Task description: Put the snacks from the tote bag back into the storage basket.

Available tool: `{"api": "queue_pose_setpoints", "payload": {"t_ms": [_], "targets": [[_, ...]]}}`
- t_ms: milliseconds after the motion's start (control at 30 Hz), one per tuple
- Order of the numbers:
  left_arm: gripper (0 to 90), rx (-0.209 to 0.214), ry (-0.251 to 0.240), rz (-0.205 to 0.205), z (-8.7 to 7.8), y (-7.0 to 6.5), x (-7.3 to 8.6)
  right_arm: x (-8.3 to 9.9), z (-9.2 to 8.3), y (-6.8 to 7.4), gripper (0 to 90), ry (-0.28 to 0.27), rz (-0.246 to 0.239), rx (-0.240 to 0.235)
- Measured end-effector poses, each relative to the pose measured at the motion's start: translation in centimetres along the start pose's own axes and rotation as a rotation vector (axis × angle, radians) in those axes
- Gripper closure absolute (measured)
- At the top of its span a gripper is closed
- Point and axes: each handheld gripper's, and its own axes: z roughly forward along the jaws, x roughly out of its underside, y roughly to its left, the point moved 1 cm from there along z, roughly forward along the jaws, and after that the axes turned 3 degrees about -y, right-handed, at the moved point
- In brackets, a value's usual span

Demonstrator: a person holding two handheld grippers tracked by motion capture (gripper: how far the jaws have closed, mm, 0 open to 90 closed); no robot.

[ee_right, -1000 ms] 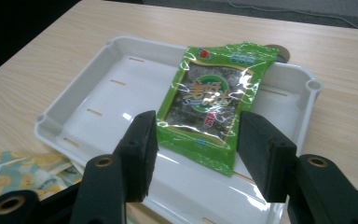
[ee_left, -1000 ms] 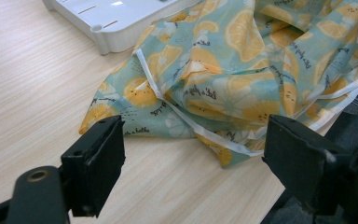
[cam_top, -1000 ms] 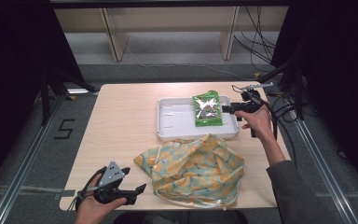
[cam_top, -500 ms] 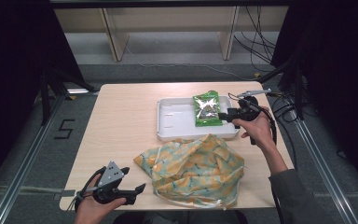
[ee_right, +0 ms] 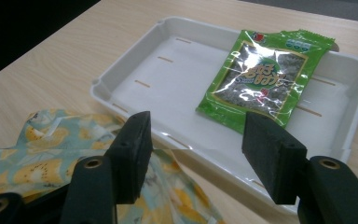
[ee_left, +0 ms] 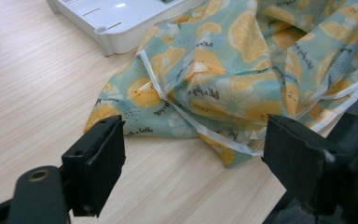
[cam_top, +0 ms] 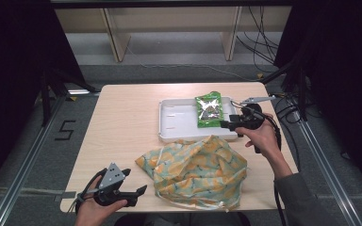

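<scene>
Snack packet in white tray, right gripper open beside

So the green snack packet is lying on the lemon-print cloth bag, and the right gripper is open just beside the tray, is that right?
Not quite. The green snack packet lies inside the white tray, not on the lemon-print cloth bag, as the right gripper view shows. The bag lies on the table in front of the tray. The rest holds: the right gripper is open beside the tray, nothing between its jaws.
</scene>
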Motion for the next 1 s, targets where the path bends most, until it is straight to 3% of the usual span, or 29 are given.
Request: {"api": "queue_pose_setpoints", "payload": {"t_ms": [100,167,200,233,267,300,400,467,500,533,567,700,767,833,900,967,1000], "targets": [[20.4,0.0,-0.007,-0.011,0.1,-0.1,0.0,0.3,-0.2,0.1,42.6,-0.014,-0.04,-0.007],[20.4,0.001,0.0,0.0,0.0,0.0,0.0,0.5,-0.4,0.5,41.9,-0.014,-0.018,-0.008],[20.4,0.0,-0.009,-0.011,0.1,-0.1,0.0,0.6,-0.5,0.4,41.4,-0.014,-0.044,-0.006],[20.4,0.0,-0.009,-0.011,0.1,-0.1,0.0,0.7,-0.7,0.7,40.9,-0.001,-0.03,-0.004],[20.4,-0.001,-0.008,-0.011,0.1,-0.1,0.0,0.8,-0.7,0.6,40.5,-0.012,-0.049,-0.008],[20.4,-0.001,-0.008,-0.011,0.1,-0.1,0.0,1.0,-0.8,0.9,40.0,-0.008,-0.024,-0.016],[20.4,-0.003,-0.009,-0.017,0.0,-0.1,0.0,1.3,-1.0,0.8,39.4,-0.007,-0.044,-0.003],[20.4,-0.004,-0.009,-0.022,0.1,-0.1,0.0,1.6,-1.3,1.1,39.4,0.001,-0.017,-0.009],[20.4,-0.001,-0.009,-0.018,0.1,-0.1,0.0,1.8,-1.3,1.2,39.4,-0.006,-0.018,-0.009],[20.4,-0.001,-0.009,-0.009,0.1,0.0,0.0,1.9,-1.5,1.0,39.4,-0.007,-0.058,-0.002],[20.4,-0.001,-0.009,-0.011,0.0,-0.1,0.0,2.1,-1.5,1.4,39.3,-0.004,-0.022,-0.01],[20.4,-0.001,-0.005,-0.007,0.0,0.0,0.0,2.5,-2.0,1.8,39.0,-0.006,-0.031,-0.008],[20.4,-0.001,-0.008,-0.013,0.0,-0.1,0.0,2.7,-2.4,1.9,38.7,-0.013,-0.06,-0.008],[20.4,-0.004,0.015,0.009,-0.1,0.1,0.0,2.9,-2.7,2.1,38.5,-0.028,-0.066,-0.013],[20.4,-0.004,0.014,0.008,-0.1,0.1,0.0,3.1,-3.3,2.6,38.3,-0.022,-0.035,-0.011],[20.4,-0.008,0.001,-0.018,0.0,-0.1,0.1,3.4,-3.7,2.8,38.2,-0.035,-0.047,-0.007],[20.4,-0.003,-0.001,-0.01,0.0,0.0,0.0,3.5,-3.8,2.9,38.1,-0.033,-0.039,-0.013]]}}
